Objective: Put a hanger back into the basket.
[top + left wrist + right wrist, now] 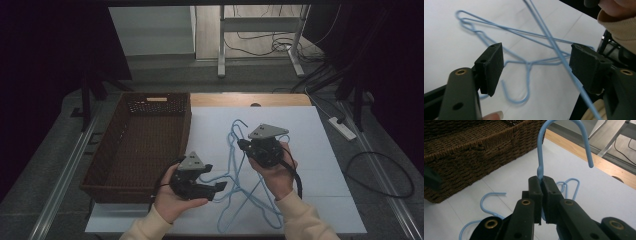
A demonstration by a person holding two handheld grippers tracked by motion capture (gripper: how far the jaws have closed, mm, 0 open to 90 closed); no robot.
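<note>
Several light-blue wire hangers (235,192) lie tangled on a white sheet (320,165). My right gripper (244,145) is shut on the neck of one hanger (541,171), just below its hook (564,123), which stands upright above the jaws. In the right gripper view, that gripper (542,180) shows its pads pressed together on the wire. My left gripper (214,177) is open, low over the pile. In the left gripper view, a slanted blue wire (554,42) crosses the gap of that gripper (537,67), closer to the right pad (589,66). Another hook (516,100) lies on the sheet below.
A dark woven basket (137,145) stands on the table left of the sheet, close to my left hand, with its rim (474,142) beside the lifted hook. The wooden table edge (250,100) runs behind the sheet. Cables and a desk frame (260,45) are on the floor beyond.
</note>
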